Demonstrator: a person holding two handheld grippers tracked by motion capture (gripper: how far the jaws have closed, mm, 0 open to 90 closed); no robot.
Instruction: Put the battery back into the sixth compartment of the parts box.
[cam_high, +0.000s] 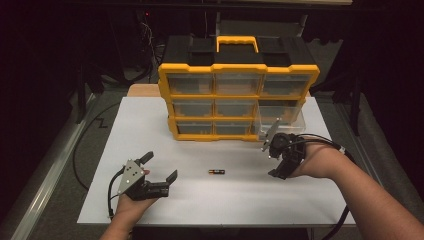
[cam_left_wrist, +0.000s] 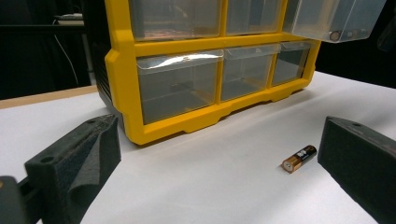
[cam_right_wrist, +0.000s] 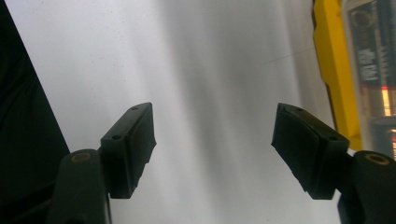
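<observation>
A: Where is the battery (cam_high: 216, 171) sitting right now?

B: It is lying loose on the white tabletop (cam_high: 150, 125), in front of the yellow organizer (cam_high: 239, 75), touching nothing. In the left gripper view it is lying just inside the right-hand pad of the left claw (cam_high: 160, 171).

A: Is either claw gripping anything?

B: No. The left claw is resting spread wide with nothing pressed between its pads. The right claw (cam_high: 276, 168) is hanging released too, in front of the organizer's right end, pointing down at bare tabletop.

A: And the organizer?

B: One clear drawer (cam_high: 280, 117) on its right side is standing pulled out; the others are sitting shut. Small round things seem to be lying in it, too small to name.

A: So how far along are we judging this?

B: The drawer looks ready. Picking the battery up and dropping it in are both waiting to be done.
</observation>
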